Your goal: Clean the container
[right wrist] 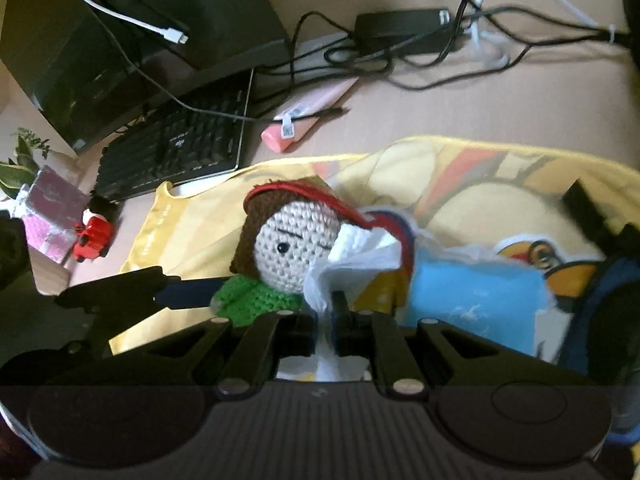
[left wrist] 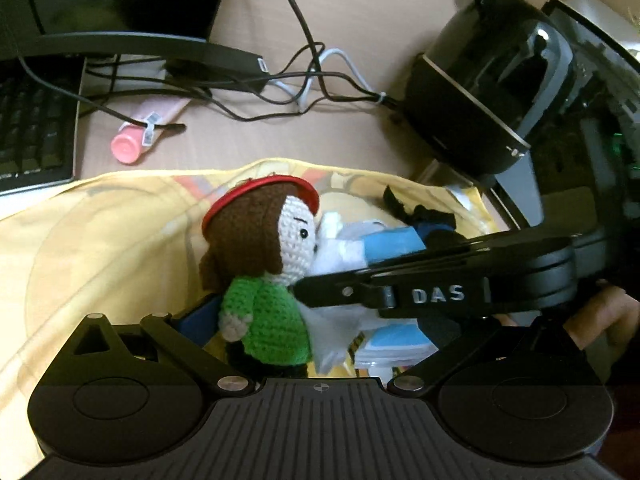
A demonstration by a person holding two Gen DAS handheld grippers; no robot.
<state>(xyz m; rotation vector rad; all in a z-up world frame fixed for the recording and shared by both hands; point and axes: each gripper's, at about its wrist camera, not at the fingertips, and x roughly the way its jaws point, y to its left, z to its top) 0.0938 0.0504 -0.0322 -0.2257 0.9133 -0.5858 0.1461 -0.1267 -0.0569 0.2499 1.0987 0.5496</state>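
Your right gripper [right wrist: 326, 320] had its jaws clenched on a wad of white tissue [right wrist: 352, 256], and the paper was pressed against the cheek of the crocheted doll [right wrist: 288, 252]. Your left gripper [left wrist: 256, 336] held the doll by its green body, one blue-padded finger [left wrist: 196, 318] showing just behind the doll's back; the other finger was hidden behind the doll and the tissue, so the grip read as closed on the doll rather than loose. From the left wrist view, the right gripper's black arm marked "DAS" [left wrist: 438, 294] crossed in from the right and ended at the doll's neck.

You had the doll upright over a yellow printed cloth [left wrist: 100, 240] spread on the desk [left wrist: 352, 28]. Its red-rimmed brown head [left wrist: 256, 232] faced toward the tissue. Beside it, touching the tissue, lay a light blue object [right wrist: 472, 296]; whether that was the container I could not tell. A pink tube [left wrist: 140, 136] lay on the desk beyond the cloth, near a black keyboard [right wrist: 176, 148], with tangled cables [left wrist: 304, 80] further back. A small red toy [right wrist: 94, 236] sat left of the cloth in the right wrist view.
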